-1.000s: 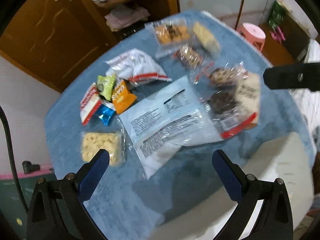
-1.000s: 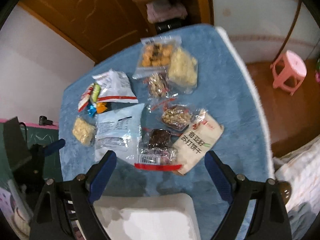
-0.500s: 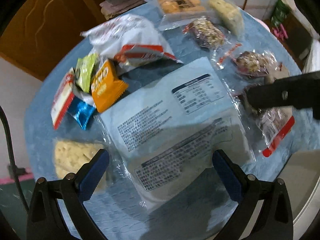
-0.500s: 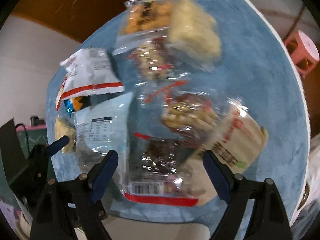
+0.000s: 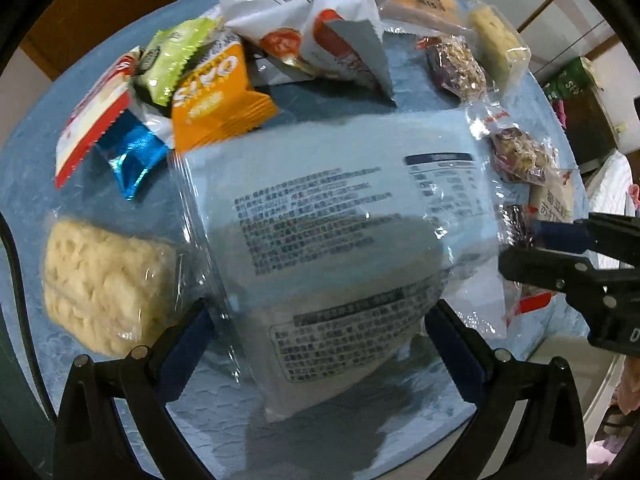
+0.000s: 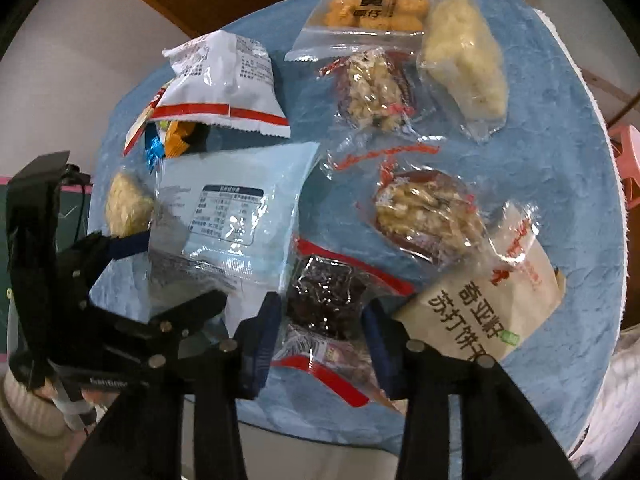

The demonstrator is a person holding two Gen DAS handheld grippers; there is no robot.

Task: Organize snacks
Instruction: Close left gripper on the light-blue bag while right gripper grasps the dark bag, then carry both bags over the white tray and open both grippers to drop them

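Several snack packs lie on a blue cloth-covered table (image 6: 560, 152). My left gripper (image 5: 316, 344) is open, its fingers either side of the near end of a large pale blue pack (image 5: 340, 220), also in the right wrist view (image 6: 228, 220). My right gripper (image 6: 320, 340) has its jaws closed in on a clear pack of dark dried fruit with red edges (image 6: 324, 300); the pads touch its sides. In the left wrist view the right gripper (image 5: 560, 248) sits at the right edge.
A rice cake pack (image 5: 104, 284) lies left of the blue pack. Orange (image 5: 216, 100), green (image 5: 176, 56) and blue (image 5: 132, 156) small packs and a white bag (image 5: 312, 20) lie behind. Nut packs (image 6: 428, 212), a soda cracker pack (image 6: 488, 304) and a pastry pack (image 6: 376, 4) lie right.
Both grippers have come down close to the table. The left now straddles the pale blue pack. The right has narrowed its jaws around the dark fruit pack.
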